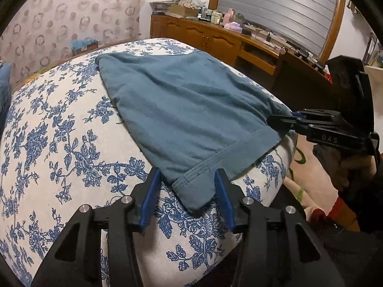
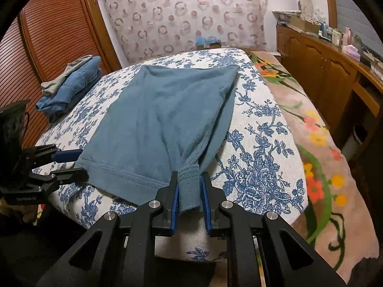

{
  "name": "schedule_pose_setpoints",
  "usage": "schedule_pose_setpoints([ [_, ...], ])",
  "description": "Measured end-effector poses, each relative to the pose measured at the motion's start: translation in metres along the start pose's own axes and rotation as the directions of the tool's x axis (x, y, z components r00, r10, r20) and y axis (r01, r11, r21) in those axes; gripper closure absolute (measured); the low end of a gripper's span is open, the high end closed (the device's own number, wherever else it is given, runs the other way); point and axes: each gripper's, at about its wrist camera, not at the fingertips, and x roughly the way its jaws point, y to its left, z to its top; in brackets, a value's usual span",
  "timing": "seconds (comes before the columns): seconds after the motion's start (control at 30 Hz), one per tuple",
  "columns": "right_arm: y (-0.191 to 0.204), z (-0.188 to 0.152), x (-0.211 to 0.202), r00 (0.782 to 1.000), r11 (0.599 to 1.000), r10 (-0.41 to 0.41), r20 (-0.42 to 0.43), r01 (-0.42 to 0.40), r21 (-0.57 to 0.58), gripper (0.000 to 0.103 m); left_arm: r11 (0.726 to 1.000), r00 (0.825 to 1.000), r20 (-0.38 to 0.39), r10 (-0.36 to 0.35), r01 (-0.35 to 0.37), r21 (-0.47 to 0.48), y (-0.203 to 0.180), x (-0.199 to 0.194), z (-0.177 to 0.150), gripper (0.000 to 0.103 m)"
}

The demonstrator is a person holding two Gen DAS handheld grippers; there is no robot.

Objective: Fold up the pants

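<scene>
**Teal pants on a floral bed, a hand-held gripper at each near corner**

White cotton printed with blue flowers covers the bed [image 2: 258, 143], which fills most of both views. Behind it hangs a pale curtain [image 2: 182, 14] patterned with rings. A wooden sideboard [image 1: 215, 38] cluttered with small items runs along one wall, and slatted wooden doors [image 2: 47, 38] stand on the other side. A pink blanket with bright flowers [image 2: 318, 157] lies along the bed's edge. Folded jeans and a grey garment [image 2: 71, 83] are stacked at the far left.

The teal pants [image 2: 155, 124] lie flat on the bed, folded into a rough rectangle, the stitched hem toward the cameras and slightly overhanging the edge.

The right hand-held gripper [image 2: 189, 191] is clamped on a bunched corner of the hem, lifting it a little. The left hand-held gripper [image 1: 189, 191] straddles the other hem corner, its blue pads [image 1: 149, 198] standing apart with the cloth between them, not pressing.
</scene>
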Motion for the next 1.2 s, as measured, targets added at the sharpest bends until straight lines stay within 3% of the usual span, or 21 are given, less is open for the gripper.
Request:
schedule_pose_setpoints([
  [0.2, -0.004, -0.001, 0.001, 1.0, 1.0, 0.018, 0.001, -0.018, 0.02, 0.082, 1.0, 1.0, 0.01, 0.005, -0.005, 0.023, 0.0, 0.003, 0.003, 0.062],
  [0.4, -0.005, -0.001, 0.003, 1.0, 0.999, 0.026, 0.001, -0.026, 0.026, 0.082, 0.999, 0.999, 0.01, -0.032, 0.032, 0.019, 0.0, 0.004, 0.005, 0.08],
  [0.47, -0.003, -0.001, 0.003, 0.999, 0.999, 0.035, -0.001, -0.035, 0.017, 0.087, 0.999, 0.999, 0.012, -0.033, 0.032, 0.017, 0.0, 0.002, 0.006, 0.085],
  [0.8, 0.012, 0.024, -0.018, 0.992, 0.997, 0.082, 0.097, -0.081, -0.02, 0.09, 1.0, 0.995, 0.102, -0.014, 0.012, 0.021, 0.006, -0.033, 0.03, 0.09],
  [1.0, 0.03, 0.06, -0.048, 0.975, 0.99, 0.117, 0.189, -0.101, -0.094, 0.09, 0.999, 0.979, 0.201, 0.016, -0.022, 0.027, 0.015, -0.075, 0.053, 0.09],
  [1.2, 0.05, 0.092, -0.085, 0.947, 0.977, 0.167, 0.275, -0.122, -0.172, 0.09, 0.997, 0.947, 0.316, 0.047, -0.063, 0.04, 0.02, -0.129, 0.08, 0.09],
])
